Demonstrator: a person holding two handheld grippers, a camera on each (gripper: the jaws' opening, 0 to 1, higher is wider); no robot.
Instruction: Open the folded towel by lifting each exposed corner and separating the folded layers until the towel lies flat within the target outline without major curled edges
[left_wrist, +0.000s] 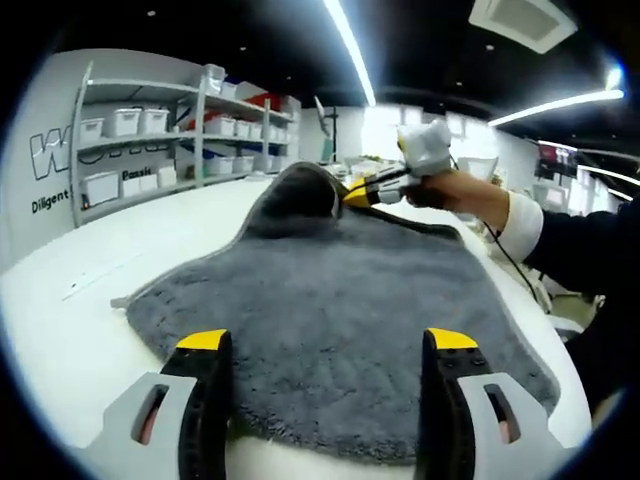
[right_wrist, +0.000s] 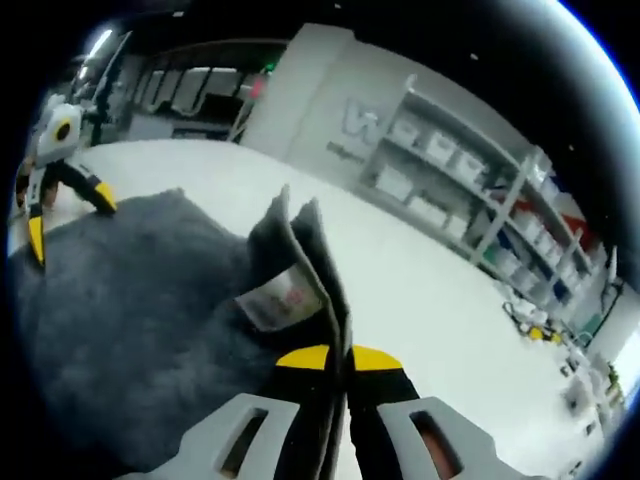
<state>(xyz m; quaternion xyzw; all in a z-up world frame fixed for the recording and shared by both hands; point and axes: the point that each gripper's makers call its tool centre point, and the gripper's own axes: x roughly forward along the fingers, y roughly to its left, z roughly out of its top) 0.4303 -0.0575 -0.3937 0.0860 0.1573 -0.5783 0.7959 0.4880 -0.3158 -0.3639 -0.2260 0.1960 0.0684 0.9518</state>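
The towel is dark grey and thick-piled, with a stitched hem along its edges, and it lies spread across a white table. In the left gripper view most of it sits flat — its long axis runs from 6 o'clock up toward 12, away from the camera — while the far corner, at about 12 o'clock, is pulled up off the table into a peak. The right gripper comes in there from 2 o'clock, held in a hand with a white cuff and dark sleeve, and its yellow-tipped jaws are clamped on that raised corner. In the right gripper view the same corner stands between the jaws as two layers of pile pressed together, with a small pale label hanging at the fold (its print is too blurred to read). The left gripper hangs over the near end of the towel, jaws well apart and holding nothing; whether its tips touch the pile cannot be told. In the right gripper view it shows again at 9 o'clock, by the towel's far edge. Shelves of white bins stand behind the table.
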